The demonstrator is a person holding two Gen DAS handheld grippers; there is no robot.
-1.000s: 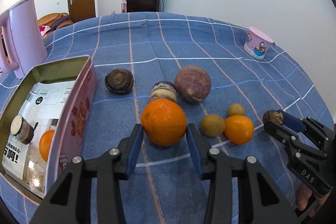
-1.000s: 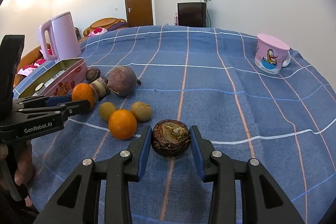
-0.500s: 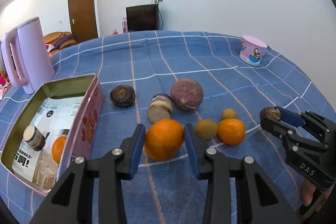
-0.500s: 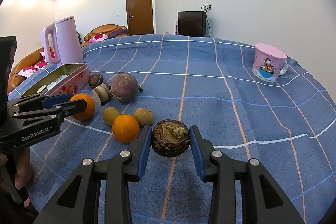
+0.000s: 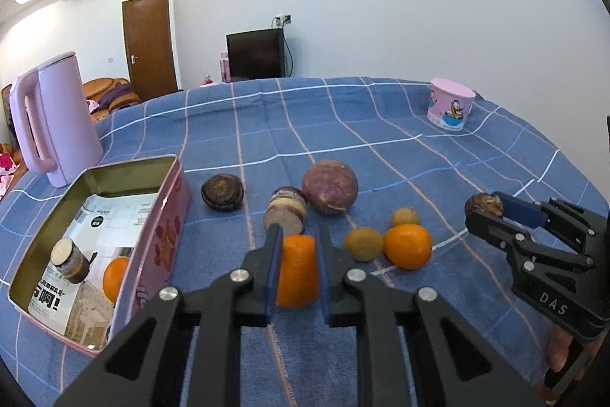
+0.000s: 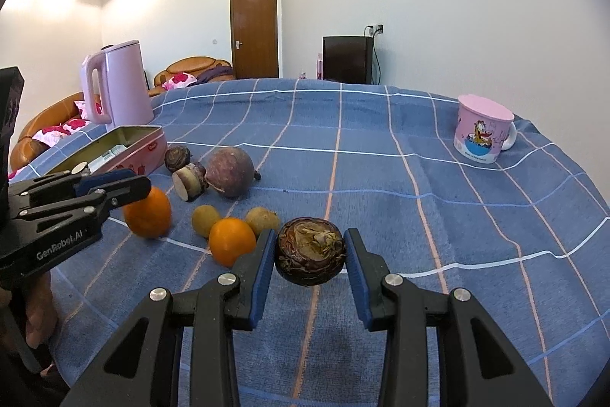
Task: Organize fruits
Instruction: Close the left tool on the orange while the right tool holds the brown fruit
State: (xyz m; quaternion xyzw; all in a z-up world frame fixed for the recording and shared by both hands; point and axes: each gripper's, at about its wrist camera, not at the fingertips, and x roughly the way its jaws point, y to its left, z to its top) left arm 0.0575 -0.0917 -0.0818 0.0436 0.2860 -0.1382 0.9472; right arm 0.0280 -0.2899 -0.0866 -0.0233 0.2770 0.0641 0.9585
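Left gripper (image 5: 297, 271) clamps an orange (image 5: 297, 269), its sides hidden by the fingers; pink tin (image 5: 160, 246) at nine o'clock. Right gripper (image 6: 310, 254) grips a brown mangosteen (image 6: 310, 252) above the blue checked cloth (image 6: 381, 178)

A lilac kettle (image 5: 53, 119) stood at nine o'clock on the blue checked tablecloth (image 5: 343, 124). A pink cartoon mug (image 6: 483, 129) sat toward two o'clock. Beyond, a brown door (image 6: 254, 33), black cabinet (image 6: 347, 60) and orange sofa (image 6: 194, 67) lined the wall.
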